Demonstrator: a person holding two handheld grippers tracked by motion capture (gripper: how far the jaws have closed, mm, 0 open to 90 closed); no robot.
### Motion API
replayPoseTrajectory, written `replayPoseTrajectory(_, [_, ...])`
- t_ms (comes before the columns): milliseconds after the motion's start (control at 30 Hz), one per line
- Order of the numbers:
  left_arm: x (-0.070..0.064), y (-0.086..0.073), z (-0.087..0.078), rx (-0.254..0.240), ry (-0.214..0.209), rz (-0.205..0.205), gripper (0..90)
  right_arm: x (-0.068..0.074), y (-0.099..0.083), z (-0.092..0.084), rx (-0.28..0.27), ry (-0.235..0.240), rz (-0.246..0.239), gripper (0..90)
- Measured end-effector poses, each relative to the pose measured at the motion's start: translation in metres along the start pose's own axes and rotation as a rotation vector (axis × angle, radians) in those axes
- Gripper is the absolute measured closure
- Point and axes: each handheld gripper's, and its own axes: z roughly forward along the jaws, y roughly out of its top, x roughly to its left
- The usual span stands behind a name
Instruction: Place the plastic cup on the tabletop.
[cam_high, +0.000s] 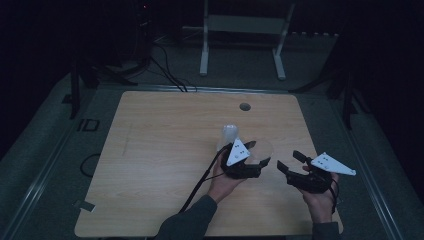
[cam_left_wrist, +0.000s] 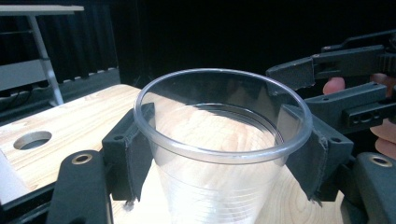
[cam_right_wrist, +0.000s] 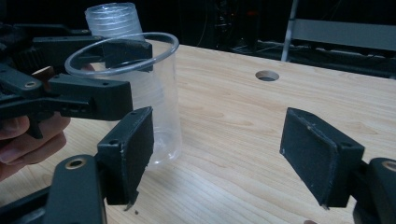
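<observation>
Cup (cam_left_wrist: 219, 154): clear plastic, upright, mouth up, standing on the table (cam_high: 160, 150) right of centre, nearer the person's edge.
Cup against jaws: it sits between the two jaws of the left gripper (cam_left_wrist: 224, 158); in the left gripper view one pad lies against each side of the wall just under the rim.
Left gripper jaws: clamped on the cup, holding it near the top.
Stack of cups (cam_right_wrist: 112, 21): a second clear ribbed piece, upright, just behind the held cup, on the far side from the person.
Right gripper (cam_right_wrist: 215, 154): just to the right of the cup, apart from it, over bare wood.
Right gripper jaws: spread wide, nothing between them.
Hole (cam_high: 244, 106): round, in the tabletop, well beyond the cup toward the far edge.
</observation>
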Motion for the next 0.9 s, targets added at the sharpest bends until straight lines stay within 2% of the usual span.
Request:
replayPoseTrajectory(633, [-0.001, -0.007, 0.004, -0.001, -0.005, 0.012, 29.7, -0.002, 0.0, -0.002, -0.008, -0.005, 0.008, 25.7])
replayPoseTrajectory(900, [-0.001, -0.012, 0.006, -0.001, -0.007, 0.005, 29.7, -0.003, 0.001, -0.003, -0.013, -0.008, 0.01, 25.7])
